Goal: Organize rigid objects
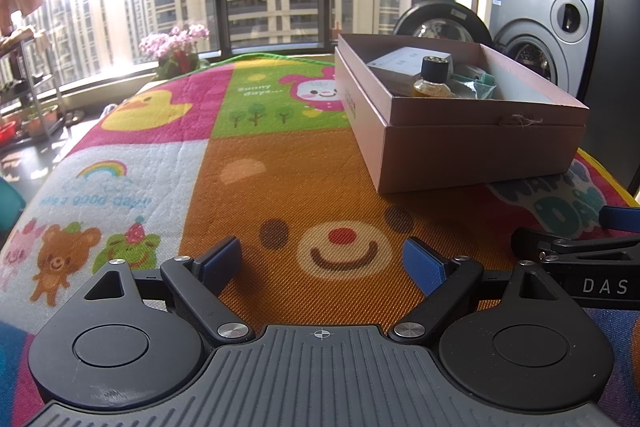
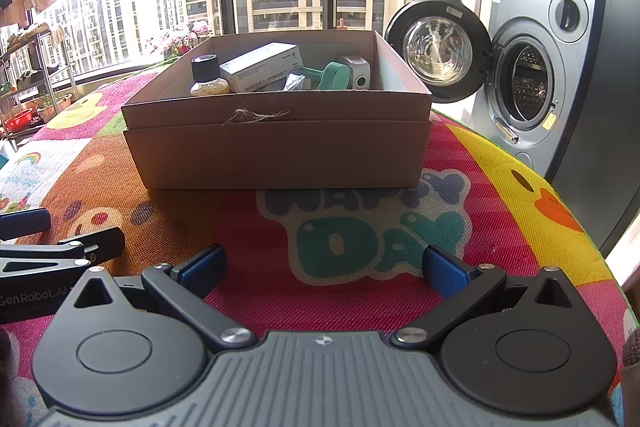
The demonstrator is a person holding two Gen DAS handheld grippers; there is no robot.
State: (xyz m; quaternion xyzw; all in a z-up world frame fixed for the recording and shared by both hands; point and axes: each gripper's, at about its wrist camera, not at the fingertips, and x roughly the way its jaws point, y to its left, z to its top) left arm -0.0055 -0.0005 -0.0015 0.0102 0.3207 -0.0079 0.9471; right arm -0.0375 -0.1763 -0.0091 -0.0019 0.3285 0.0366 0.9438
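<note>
Sunlight floods the window at the far left, where a metal rack [image 2: 38, 75] and pink flowers [image 1: 174, 41] stand beyond the counter [image 1: 280, 171], which is covered by a bright cartoon mat. The left claw [image 1: 322, 263] hovers low over the orange bear face on the mat, its 2 blue-padded fingers [image 1: 222, 261] spread wide with nothing between them.

To its right, farther back on the mat, sits an open pink cardboard box [image 1: 480, 151]. Inside, seen from the right wrist camera, stand a small bottle [image 2: 208, 77] with a black cap at the left, a white carton [image 2: 264, 67] lying just beside it, a crumpled bit of foil or plastic, a teal round-headed item [image 2: 334, 75], and a small grey-white device [image 2: 356, 71] toward the right wall. A tuft of frayed string hangs on the box's front rim.

The right claw [image 2: 324, 267] is just beside the left one, near enough that each shows at the edge of the other's view. It hovers over the "HAPPY DAY" lettering directly before the box, fingers [image 2: 444, 273] likewise wide apart and holding nothing.

At the far right, off the counter, stands a grey washing machine [image 2: 552, 75] with its round door [image 2: 438, 49] swung open.
</note>
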